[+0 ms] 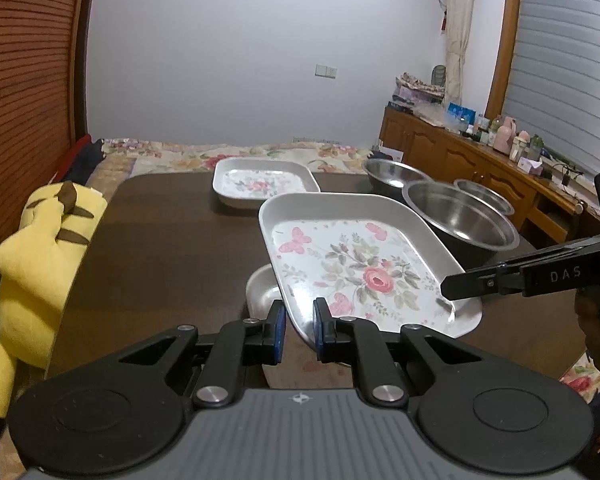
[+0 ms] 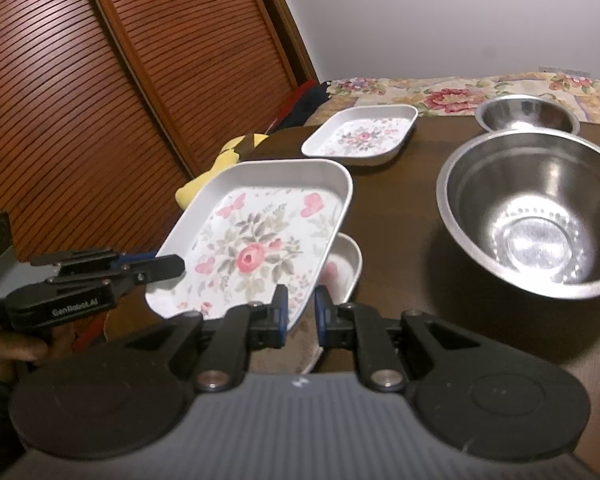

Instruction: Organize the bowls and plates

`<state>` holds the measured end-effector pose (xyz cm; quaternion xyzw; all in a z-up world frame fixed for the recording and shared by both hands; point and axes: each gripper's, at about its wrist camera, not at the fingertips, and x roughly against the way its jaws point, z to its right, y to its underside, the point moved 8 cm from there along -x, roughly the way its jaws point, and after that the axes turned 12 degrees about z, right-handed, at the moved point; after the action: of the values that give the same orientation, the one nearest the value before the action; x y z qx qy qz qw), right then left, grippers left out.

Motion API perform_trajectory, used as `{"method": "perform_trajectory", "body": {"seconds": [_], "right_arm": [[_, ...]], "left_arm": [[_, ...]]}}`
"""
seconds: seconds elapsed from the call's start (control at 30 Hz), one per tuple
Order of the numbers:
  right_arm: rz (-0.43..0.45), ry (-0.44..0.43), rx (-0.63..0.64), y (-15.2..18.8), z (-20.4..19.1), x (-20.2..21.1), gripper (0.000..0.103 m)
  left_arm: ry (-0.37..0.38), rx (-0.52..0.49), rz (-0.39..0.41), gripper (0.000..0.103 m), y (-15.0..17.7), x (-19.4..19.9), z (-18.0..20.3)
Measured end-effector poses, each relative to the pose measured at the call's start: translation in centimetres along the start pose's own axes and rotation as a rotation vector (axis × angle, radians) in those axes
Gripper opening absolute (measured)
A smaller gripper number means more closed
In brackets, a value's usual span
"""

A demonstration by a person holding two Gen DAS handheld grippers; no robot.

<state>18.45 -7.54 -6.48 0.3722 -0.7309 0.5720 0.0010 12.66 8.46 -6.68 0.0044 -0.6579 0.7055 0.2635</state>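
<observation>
Three steel bowls right of lifted floral plate; plush toy left

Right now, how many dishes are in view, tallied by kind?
Floral plates: 3 (held plate, plate underneath, far plate)
Steel bowls: 3 (large bowl, far bowl, small bowl)
Total: 6

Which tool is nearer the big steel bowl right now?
Right. The right tool grips the lifted floral plate on the side toward the big steel bowl; the left tool grips the plate's far side.
</observation>
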Motion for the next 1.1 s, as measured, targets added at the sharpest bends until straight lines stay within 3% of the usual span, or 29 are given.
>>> {"method": "perform_trajectory", "body": {"seconds": [1.1], "right_arm": [[0.023, 0.073, 0.056, 1.0, -1.1, -0.8, 0.018]], "left_arm": [[-0.093, -0.056, -0.034, 0.015, 2.3, -0.9, 0.3]]}}
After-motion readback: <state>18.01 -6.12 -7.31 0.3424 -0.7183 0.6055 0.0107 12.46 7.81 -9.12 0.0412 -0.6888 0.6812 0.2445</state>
